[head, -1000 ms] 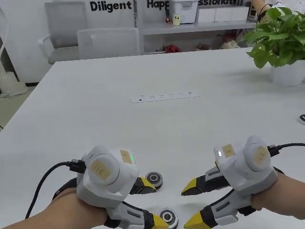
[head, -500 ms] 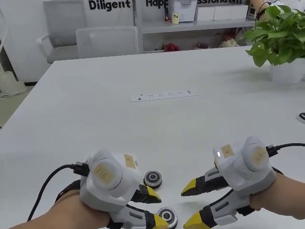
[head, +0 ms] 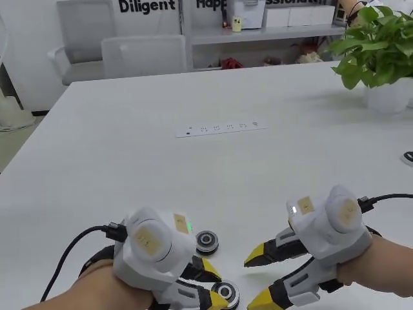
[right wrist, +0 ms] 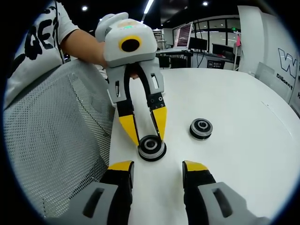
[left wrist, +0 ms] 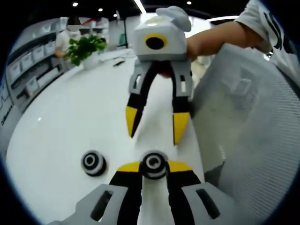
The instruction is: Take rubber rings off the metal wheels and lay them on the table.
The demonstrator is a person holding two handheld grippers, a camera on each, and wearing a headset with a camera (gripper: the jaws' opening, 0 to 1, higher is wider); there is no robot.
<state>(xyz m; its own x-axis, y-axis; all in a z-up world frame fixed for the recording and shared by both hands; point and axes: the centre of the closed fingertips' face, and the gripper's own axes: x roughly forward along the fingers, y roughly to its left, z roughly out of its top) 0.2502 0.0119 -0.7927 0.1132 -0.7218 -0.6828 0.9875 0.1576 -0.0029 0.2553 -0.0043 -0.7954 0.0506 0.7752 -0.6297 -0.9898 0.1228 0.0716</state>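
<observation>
Two metal wheels with black rubber rings lie flat on the white table [head: 129,148] near its front edge. The nearer wheel [head: 227,292] [left wrist: 153,163] [right wrist: 151,147] sits between the yellow tips of my left gripper [head: 214,284] [left wrist: 153,168] [right wrist: 144,127], which touch it on both sides. The other wheel [head: 206,241] [left wrist: 94,163] [right wrist: 201,128] rests free a little farther in. My right gripper [head: 255,279] [right wrist: 154,171] [left wrist: 154,124] faces the left one from the right, open, with nothing between its jaws.
A white power strip [head: 219,128] lies mid-table. A potted plant [head: 377,45] stands at the far right, with a small dark object [head: 409,157] at the right edge. Chairs [head: 145,55] stand behind the table. A mesh chair [right wrist: 56,131] is close to the front edge.
My left gripper has slid toward the nearer wheel and its jaws have narrowed onto it. The right gripper has stayed put.
</observation>
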